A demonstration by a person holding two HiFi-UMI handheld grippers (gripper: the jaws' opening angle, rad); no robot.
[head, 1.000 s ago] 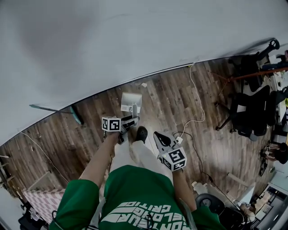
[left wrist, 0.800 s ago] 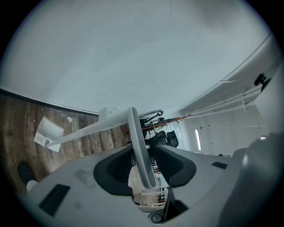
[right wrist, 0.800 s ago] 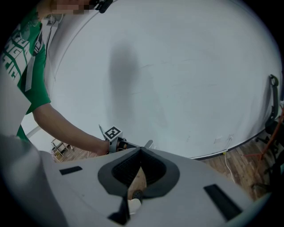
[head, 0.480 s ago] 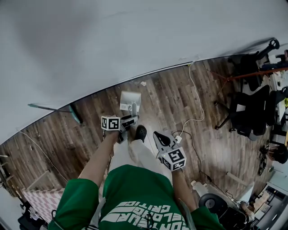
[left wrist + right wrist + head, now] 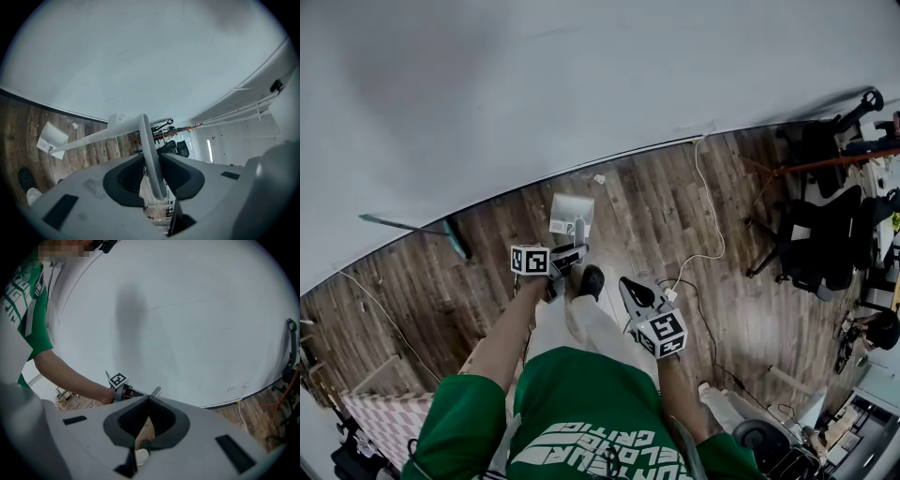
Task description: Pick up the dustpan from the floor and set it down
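The dustpan (image 5: 572, 214) was seen standing with its pan on the wooden floor (image 5: 675, 216), near the floor's edge along the white wall (image 5: 581, 84), its long handle rising to the left gripper (image 5: 574, 251). That gripper's jaws had just been closing, and the looped grip at the handle's top was caught between the pads, which appeared pressed on it. The right gripper (image 5: 630, 285) was held apart, its jaws together on nothing. The dustpan was judged to be light, stiff plastic. Hung from the grip, the pan could be expected to swing, so a firm hold at the loop was thought best.
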